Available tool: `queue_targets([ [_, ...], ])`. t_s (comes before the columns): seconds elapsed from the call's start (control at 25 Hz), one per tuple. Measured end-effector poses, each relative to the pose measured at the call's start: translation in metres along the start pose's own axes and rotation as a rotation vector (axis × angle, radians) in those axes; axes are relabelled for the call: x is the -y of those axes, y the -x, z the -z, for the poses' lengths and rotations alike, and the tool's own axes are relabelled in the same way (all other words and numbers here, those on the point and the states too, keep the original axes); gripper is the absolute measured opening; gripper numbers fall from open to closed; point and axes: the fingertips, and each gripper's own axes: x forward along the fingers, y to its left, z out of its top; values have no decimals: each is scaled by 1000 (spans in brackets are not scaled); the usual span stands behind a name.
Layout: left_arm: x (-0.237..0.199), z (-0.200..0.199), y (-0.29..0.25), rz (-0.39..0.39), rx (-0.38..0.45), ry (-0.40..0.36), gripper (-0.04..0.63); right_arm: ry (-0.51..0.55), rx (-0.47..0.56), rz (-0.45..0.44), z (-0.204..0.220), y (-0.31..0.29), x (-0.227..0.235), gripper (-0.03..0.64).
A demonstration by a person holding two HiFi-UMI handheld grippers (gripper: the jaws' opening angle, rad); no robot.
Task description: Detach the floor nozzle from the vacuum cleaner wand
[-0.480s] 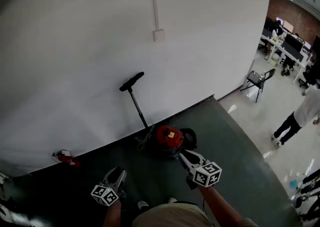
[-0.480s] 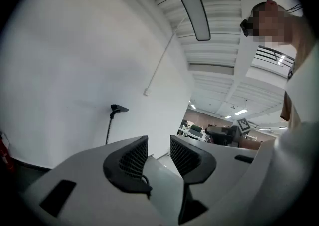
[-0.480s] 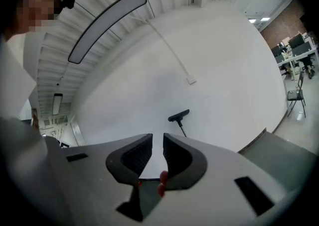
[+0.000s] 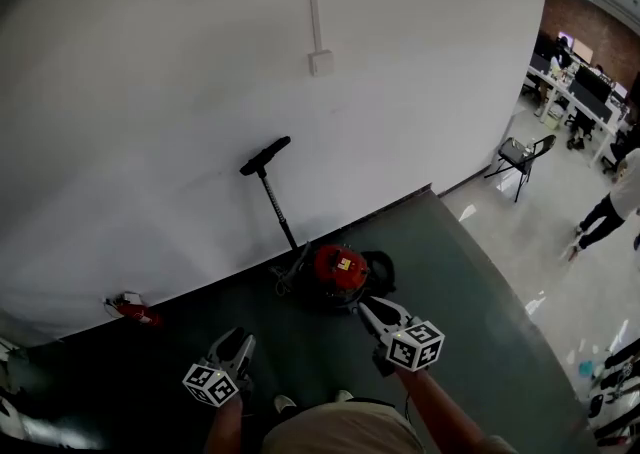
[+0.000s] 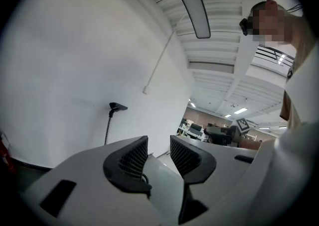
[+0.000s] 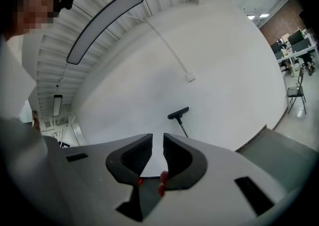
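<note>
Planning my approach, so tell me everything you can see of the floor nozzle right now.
The floor nozzle is a slim dark bar, plastic by the look, set crosswise on the upper end of the thin dark wand. It sits up in the air, tilted with its right end higher in the head view, against or very near the white wall; contact cannot be told. The wand slants down to the red vacuum cleaner on the dark floor. It is not yet detached, and nothing grips it.

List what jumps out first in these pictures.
A red vacuum sits on the dark floor by the white wall, its wand rising with the black floor nozzle at the top. Nearer, the left gripper and right gripper hang shut and empty.
</note>
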Motion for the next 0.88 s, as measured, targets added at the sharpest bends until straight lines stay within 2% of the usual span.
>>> queue_targets([
  [0.2, 5, 5, 0, -3, -11, 0, 132, -114, -14, -99, 4, 4, -11, 77],
  [0.28, 6, 8, 2, -3, -13, 2, 132, -129, -19, -113, 7, 4, -13, 80],
  [0.6, -11, 18, 3, -28, -32, 40, 132, -181, -69, -101, 32, -21, -4, 80],
  [0.88, -65, 6, -6, -24, -50, 55, 132, -182, -95, -81, 37, -78, -14, 80],
])
